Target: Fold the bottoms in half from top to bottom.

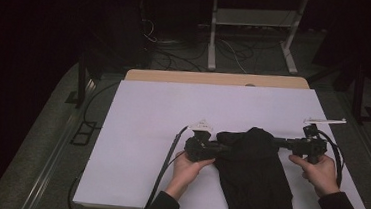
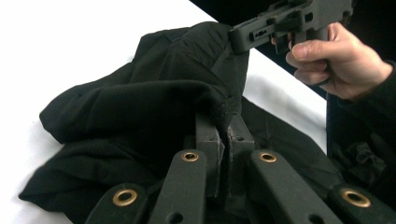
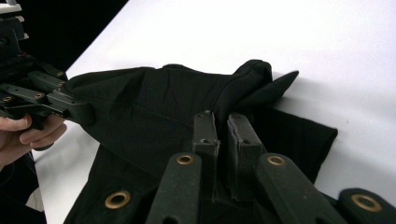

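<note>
The left gripper [image 1: 218,148] was found clamped on the left edge of the black garment [image 1: 253,175], jaws closed on a pinch of fabric. The garment was observed lying crumpled on the white table [image 1: 146,126], its lower part hanging over the near edge. The right gripper [image 1: 280,142] was likewise found closed on the garment's right edge.

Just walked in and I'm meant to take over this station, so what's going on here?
A person is handling a black garment on the white table with a hand-held gripper in each hand. The left gripper is shut on a fold of the cloth at one side, and the right gripper is shut on the cloth at the other side. The upper part of the garment is lifted and bunched between them, while its lower part lies flat and hangs over the near table edge.
</note>
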Demonstrator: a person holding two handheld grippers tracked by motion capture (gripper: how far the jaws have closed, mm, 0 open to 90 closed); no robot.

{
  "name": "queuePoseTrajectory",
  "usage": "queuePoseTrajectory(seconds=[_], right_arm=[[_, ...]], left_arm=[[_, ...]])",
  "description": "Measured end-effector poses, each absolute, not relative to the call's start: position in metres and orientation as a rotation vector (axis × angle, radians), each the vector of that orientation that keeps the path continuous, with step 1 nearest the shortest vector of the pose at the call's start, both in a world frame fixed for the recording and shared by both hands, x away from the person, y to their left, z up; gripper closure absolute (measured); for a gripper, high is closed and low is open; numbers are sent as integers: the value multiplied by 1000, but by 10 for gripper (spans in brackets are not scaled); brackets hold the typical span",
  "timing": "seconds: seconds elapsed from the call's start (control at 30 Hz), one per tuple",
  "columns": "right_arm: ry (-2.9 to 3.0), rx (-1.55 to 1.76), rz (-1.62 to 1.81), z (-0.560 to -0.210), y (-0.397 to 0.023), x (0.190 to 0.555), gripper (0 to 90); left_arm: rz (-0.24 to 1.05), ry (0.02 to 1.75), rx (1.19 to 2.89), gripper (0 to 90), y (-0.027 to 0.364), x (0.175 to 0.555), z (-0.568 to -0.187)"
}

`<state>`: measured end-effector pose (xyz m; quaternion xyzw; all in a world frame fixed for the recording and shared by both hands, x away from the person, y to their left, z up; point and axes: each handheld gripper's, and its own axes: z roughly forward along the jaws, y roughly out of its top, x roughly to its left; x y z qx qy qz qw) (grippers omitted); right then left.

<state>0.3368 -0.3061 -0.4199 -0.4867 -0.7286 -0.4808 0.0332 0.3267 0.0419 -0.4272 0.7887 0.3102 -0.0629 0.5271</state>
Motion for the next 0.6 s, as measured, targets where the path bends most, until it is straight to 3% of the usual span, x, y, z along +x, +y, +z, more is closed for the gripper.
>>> queuePoseTrajectory(seconds=[0.6], right_arm=[[-2259, -1489, -1376, -429, -310, 325, 818]], left_arm=[[-202, 713, 1944, 861, 37, 313, -444]])
